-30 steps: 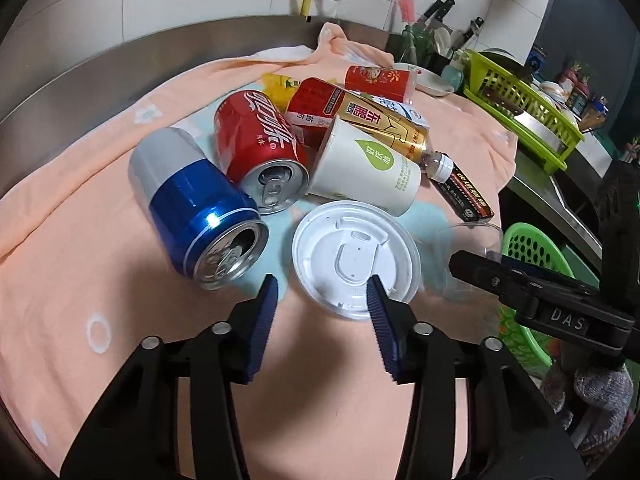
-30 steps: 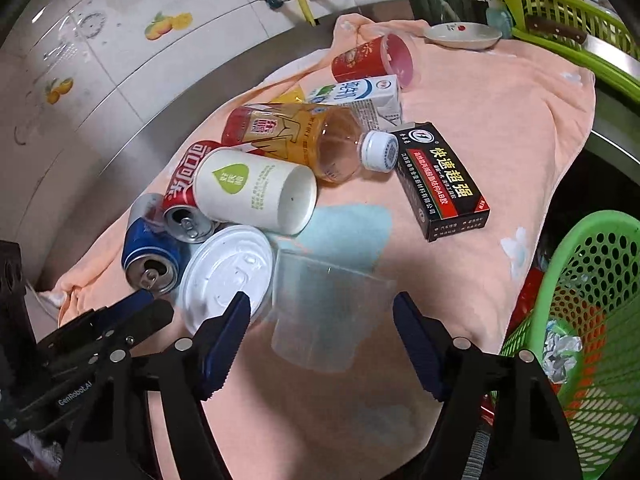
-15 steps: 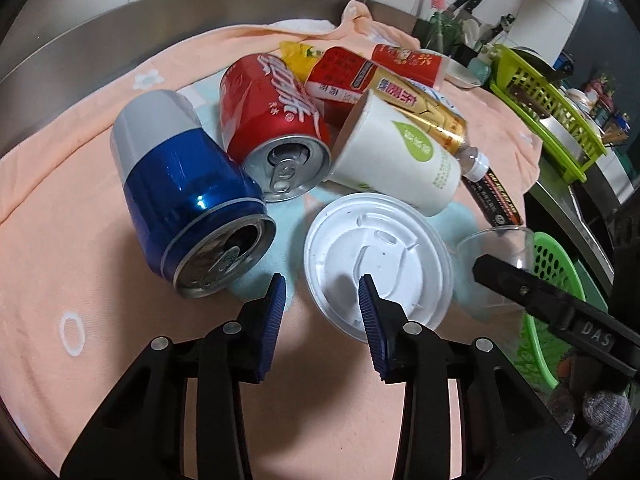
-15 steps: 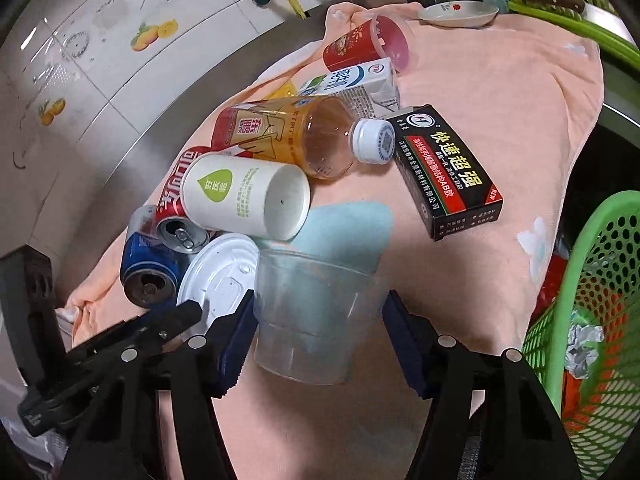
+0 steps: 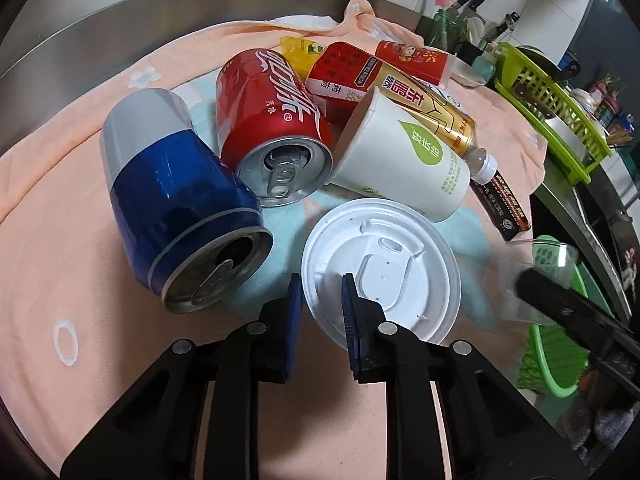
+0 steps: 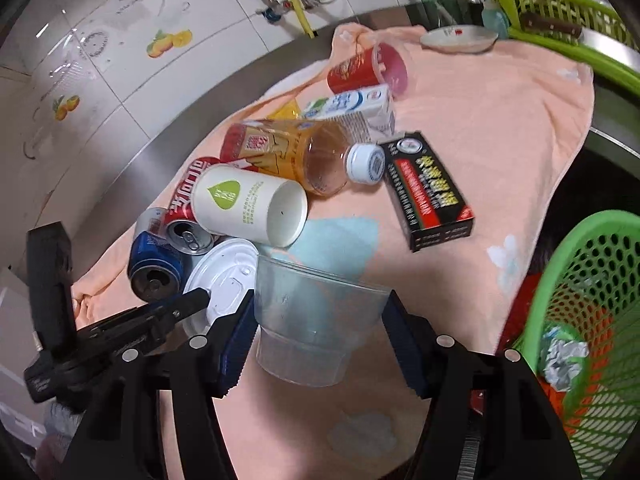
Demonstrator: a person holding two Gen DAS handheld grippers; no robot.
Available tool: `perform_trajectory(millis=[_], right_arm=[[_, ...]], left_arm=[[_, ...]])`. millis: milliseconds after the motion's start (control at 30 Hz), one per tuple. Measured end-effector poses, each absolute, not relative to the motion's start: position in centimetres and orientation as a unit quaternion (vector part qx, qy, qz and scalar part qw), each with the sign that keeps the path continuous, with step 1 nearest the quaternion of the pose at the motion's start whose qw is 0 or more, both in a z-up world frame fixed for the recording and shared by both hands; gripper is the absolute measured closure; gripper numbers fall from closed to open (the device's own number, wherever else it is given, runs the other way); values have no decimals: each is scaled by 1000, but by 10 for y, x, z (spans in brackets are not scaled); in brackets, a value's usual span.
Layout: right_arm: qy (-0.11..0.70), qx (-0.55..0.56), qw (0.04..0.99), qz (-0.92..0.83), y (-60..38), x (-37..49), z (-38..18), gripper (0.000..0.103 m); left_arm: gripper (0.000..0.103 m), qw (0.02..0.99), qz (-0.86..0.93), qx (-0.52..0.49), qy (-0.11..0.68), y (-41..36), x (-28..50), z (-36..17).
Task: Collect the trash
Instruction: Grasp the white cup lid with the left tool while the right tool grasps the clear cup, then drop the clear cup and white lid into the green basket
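Trash lies in a heap on a peach towel [image 5: 60, 240]. My left gripper [image 5: 320, 296] straddles the near rim of a flat white lid [image 5: 380, 264]. One finger is outside the rim and one on top; the jaws are closing, with a gap still showing. My right gripper [image 6: 320, 308] is shut on a clear plastic cup [image 6: 316, 332], a pad on each side. Behind the lid lie a blue can [image 5: 176, 200], a red cola can [image 5: 268, 120], a white paper cup [image 5: 404, 156] and a tea bottle [image 5: 432, 108].
A black box [image 6: 428, 188], a milk carton [image 6: 352, 104] and a red cup [image 6: 368, 66] lie further back. A green mesh basket [image 6: 592, 312] holding crumpled foil stands below the towel's right edge. A green dish rack [image 5: 552, 92] and a saucer [image 6: 460, 38] sit at the back right.
My left gripper came down and forward onto the lid's rim while its jaws narrowed. My right gripper's pads closed onto the clear cup, which now sits slightly higher.
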State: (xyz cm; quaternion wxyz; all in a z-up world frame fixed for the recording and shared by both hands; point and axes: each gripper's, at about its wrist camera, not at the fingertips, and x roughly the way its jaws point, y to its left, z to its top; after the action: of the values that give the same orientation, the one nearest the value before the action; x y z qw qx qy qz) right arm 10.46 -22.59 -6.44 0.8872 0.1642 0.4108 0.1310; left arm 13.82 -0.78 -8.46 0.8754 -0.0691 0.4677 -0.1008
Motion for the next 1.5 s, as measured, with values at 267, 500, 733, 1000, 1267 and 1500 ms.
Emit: perform_trajectory(millis=[267,500,733,1000,1267,1500], right_arm=[[388,153,903,106,-264,71,-52,43],[392,121,912,23,-338,47,-57,43],[448,123,884,-54,-407,43,-101,43],[477,146,863,-84,-441,46,-135,42],[452,160,874,-81,-454,35,-124,33],[405,168,894,-87,-471,4,-94,30]], left_arm=[[97,880,-95,-71,460,-7,133,-83],[99,888,-116,-73,438,-13,114,-63],[99,891,-163,-68,419,-39,104,-38],[99,884,-218,-44,412,-95,105,-22],[99,870,-278,1,408,-171,108,-12],[99,844,-321,48,427,-249,107,-29]])
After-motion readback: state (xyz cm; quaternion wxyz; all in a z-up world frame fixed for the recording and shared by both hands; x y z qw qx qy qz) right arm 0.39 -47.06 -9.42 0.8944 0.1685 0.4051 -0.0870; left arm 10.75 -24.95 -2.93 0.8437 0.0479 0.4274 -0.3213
